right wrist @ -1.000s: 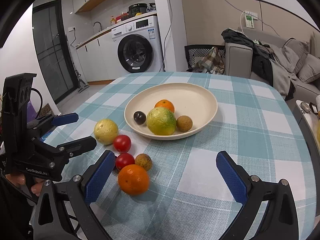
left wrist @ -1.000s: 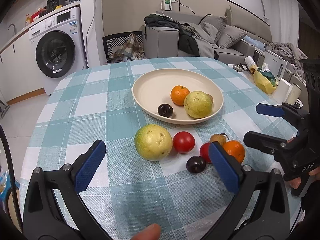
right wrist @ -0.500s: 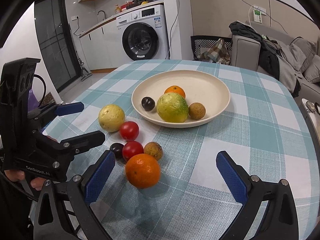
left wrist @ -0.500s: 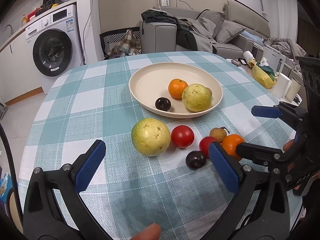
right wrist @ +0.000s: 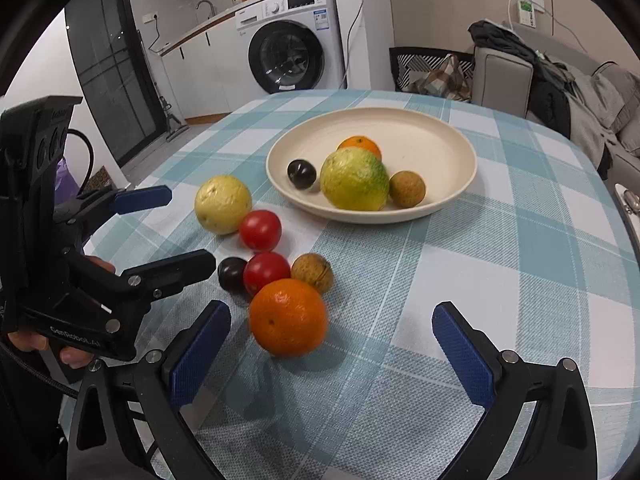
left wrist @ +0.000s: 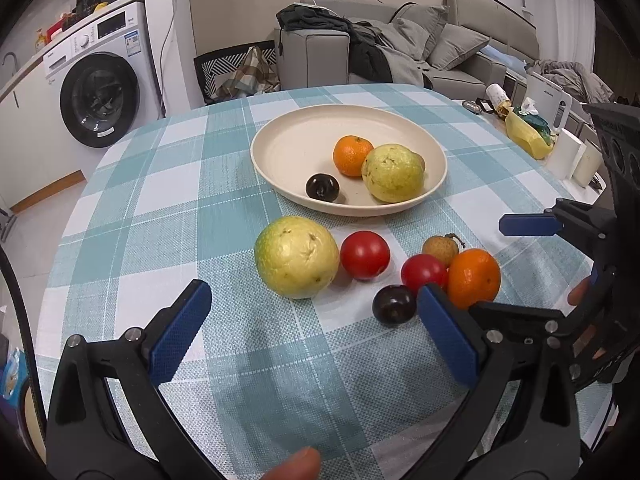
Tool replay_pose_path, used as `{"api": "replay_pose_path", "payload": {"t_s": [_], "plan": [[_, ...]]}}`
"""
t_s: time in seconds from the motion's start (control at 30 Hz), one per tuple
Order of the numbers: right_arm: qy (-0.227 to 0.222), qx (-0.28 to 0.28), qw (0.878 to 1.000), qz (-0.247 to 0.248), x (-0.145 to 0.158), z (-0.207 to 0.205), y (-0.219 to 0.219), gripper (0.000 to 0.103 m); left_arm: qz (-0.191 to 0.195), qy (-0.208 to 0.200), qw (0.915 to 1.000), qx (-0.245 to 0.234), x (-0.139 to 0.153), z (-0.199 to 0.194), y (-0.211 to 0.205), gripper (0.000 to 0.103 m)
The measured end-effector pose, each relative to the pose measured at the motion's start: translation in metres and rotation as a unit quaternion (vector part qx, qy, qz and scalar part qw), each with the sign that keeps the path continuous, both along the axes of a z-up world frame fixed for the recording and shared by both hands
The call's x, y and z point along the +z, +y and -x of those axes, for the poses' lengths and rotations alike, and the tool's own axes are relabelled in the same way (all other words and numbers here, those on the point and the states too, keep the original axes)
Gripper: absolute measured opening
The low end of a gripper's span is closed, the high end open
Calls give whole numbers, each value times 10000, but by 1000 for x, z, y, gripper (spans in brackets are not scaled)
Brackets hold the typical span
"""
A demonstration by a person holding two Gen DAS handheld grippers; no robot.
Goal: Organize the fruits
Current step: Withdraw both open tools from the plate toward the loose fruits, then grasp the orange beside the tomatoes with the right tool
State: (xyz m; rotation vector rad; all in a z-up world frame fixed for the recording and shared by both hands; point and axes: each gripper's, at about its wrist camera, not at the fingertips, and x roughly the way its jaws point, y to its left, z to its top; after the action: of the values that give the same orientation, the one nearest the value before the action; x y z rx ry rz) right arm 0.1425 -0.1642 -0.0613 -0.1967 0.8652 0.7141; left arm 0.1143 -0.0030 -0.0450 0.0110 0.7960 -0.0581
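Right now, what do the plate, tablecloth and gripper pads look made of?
Plate: matte cream, even and unglossy, probably ceramic or melamine, can't tell which.
Tablecloth: woven fabric, visible weave, teal-and-white check.
Pads: blue, fine-textured, likely rubber or soft plastic on black rigid plastic fingers.

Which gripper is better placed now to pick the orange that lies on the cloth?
Right. The right gripper is open with the orange just ahead between its fingers. The left gripper is open too, but faces the yellow guava, with the orange off to its side.
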Motion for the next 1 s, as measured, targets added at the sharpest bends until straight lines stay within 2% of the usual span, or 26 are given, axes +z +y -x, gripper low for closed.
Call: {"api": "replay_pose_path", "payload": {"t_s": [0.33,0.4,0.47,0.6,0.83,0.9,0.97,1.0], "plan": [[52,145,9999,36,-5,5,4,102,-22,36,10000,-66,-1,1,-2,103],[65,200,9998,41,-5,7,6,97,-43,43,9999,-88,-1,1,-3,102],[87,252,9996,63,-5,8,7,87,-77,56,9999,-86,-1,0,-4,102],[99,354,9993,54,-7,11,9,82,-82,91,9999,-113,-1,1,-4,102],[116,474,9988,24,-6,14,10,64,-58,104,9999,-105,-1,0,-3,102],[122,476,9988,29,-6,14,10,62,-37,98,9999,-109,-1,-1,-2,102],[85,493,9987,12,-5,16,10,51,-16,93,9999,-118,-2,-1,-1,102],[61,487,9988,18,-4,16,10,49,-7,93,9999,-123,-2,-1,0,102]]}}
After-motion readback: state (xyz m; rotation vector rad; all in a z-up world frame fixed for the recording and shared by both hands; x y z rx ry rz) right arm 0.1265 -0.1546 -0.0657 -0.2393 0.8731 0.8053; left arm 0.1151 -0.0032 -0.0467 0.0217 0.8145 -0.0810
